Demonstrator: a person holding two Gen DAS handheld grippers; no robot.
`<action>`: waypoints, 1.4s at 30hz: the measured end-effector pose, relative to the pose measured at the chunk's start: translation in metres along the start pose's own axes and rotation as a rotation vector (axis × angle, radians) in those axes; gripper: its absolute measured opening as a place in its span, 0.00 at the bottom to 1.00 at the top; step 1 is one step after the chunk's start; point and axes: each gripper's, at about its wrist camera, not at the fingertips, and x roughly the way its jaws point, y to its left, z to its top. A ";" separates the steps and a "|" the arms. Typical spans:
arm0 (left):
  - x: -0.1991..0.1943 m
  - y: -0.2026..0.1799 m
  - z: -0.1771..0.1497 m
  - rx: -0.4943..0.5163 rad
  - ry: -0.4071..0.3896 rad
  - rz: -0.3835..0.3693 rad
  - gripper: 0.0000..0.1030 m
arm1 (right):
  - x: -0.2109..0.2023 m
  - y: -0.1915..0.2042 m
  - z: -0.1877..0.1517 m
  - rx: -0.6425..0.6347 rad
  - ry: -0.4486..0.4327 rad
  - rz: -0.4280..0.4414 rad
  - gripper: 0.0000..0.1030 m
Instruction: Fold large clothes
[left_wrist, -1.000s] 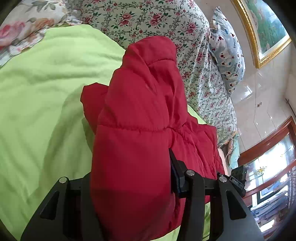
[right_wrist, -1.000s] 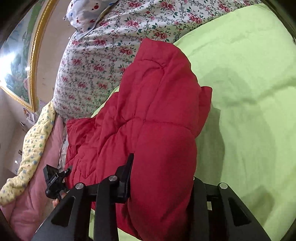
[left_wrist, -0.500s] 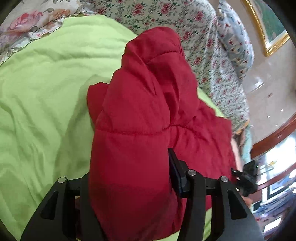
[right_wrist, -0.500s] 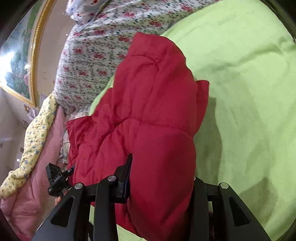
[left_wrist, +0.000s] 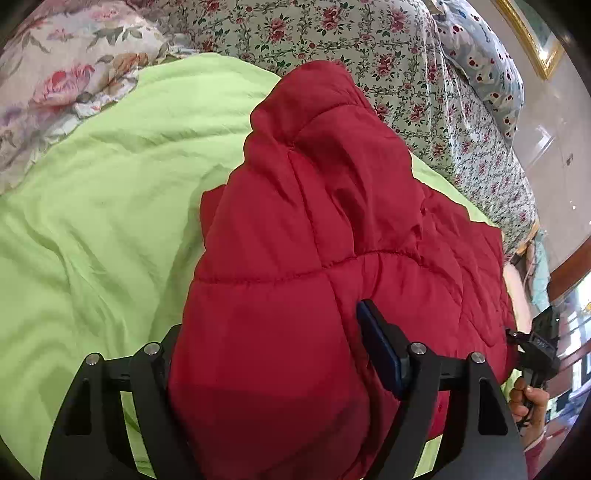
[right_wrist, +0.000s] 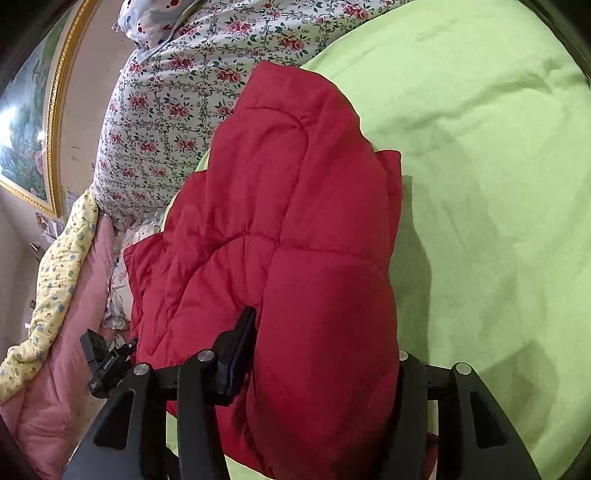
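Observation:
A puffy red quilted jacket lies folded in a thick bundle on a lime green blanket. Its near end fills the gap of my left gripper, whose jaws are opening. The blue pad on the right stands just clear of the fabric, and the left finger is hidden under it. In the right wrist view the same jacket bulges between the opening jaws of my right gripper, still touching both fingers.
A floral sheet and a spotted pillow lie behind the jacket. Pink bedding and a yellow cloth hang off one bed side, below a gold-framed painting. A hand shows at the edge.
Both pairs of jaws have spread wider around the jacket, the left much more. Both grippers sank a little toward the bed, and the left view turned.

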 end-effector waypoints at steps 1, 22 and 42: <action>0.000 -0.001 0.000 -0.003 -0.002 0.010 0.79 | 0.000 -0.001 0.000 0.000 0.000 -0.005 0.54; 0.004 -0.030 0.029 0.087 -0.053 0.125 0.87 | -0.001 0.060 0.030 -0.299 -0.156 -0.421 0.90; -0.002 -0.062 0.053 0.158 -0.086 -0.019 0.26 | -0.007 0.108 0.042 -0.385 -0.215 -0.367 0.13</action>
